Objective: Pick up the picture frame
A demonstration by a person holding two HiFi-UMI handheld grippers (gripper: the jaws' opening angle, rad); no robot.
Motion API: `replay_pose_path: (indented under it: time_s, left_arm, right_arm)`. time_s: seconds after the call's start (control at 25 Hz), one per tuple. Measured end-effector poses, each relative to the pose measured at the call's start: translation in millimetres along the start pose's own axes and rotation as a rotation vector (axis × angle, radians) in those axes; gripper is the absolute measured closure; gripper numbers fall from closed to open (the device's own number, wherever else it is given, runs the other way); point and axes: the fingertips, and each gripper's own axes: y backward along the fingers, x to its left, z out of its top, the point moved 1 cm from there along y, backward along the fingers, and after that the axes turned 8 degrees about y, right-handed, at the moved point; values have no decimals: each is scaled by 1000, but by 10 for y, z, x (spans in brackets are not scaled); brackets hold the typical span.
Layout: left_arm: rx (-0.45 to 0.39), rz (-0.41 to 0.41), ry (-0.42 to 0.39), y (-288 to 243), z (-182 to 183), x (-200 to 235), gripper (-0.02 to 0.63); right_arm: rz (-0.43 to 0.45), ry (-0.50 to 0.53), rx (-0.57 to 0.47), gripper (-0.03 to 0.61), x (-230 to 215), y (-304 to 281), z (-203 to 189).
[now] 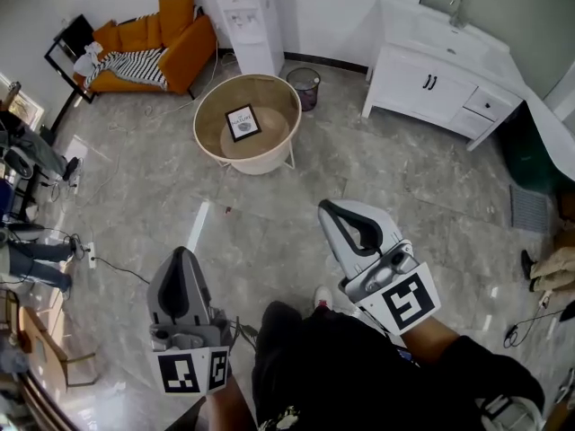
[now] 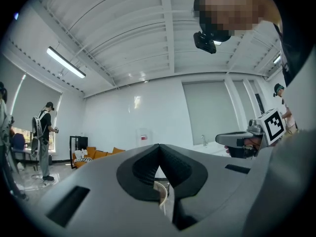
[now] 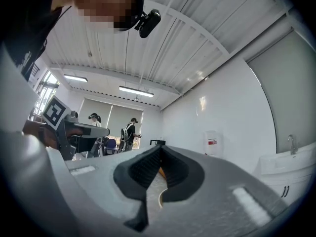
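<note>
I see the picture frame (image 1: 243, 122) lying flat inside the round basket (image 1: 208, 108) on the floor, well ahead of both grippers; its print is too small to read. My left gripper (image 1: 182, 252) and right gripper (image 1: 328, 207) each have their jaws pressed together, holding nothing. In both gripper views the closed jaws hide the frame.

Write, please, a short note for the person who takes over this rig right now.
Left gripper: shut, empty.
Right gripper: shut, empty as well.
Picture frame: lies flat inside the round basket on the floor ahead, apart from both grippers.
Done: nothing yet.
Left to do: approach the basket, open a gripper, grasp the frame, lift it out.
</note>
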Motion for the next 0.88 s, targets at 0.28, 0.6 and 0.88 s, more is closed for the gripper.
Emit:
replay_pose_path:
  time_s: [0.28,0.6,0.88]
  left_arm:
    - [26,29,1,103,-87,-133,603]
    - [31,16,6,-21,-201,-139,603]
    - [10,4,8,-164,-138,-65,603]
  right_arm:
    - [41,-33,6,583,60,75,-142]
    - [34,-22,39,582,-61,40,-296]
    - [28,1,25,583,-126,-99,-230]
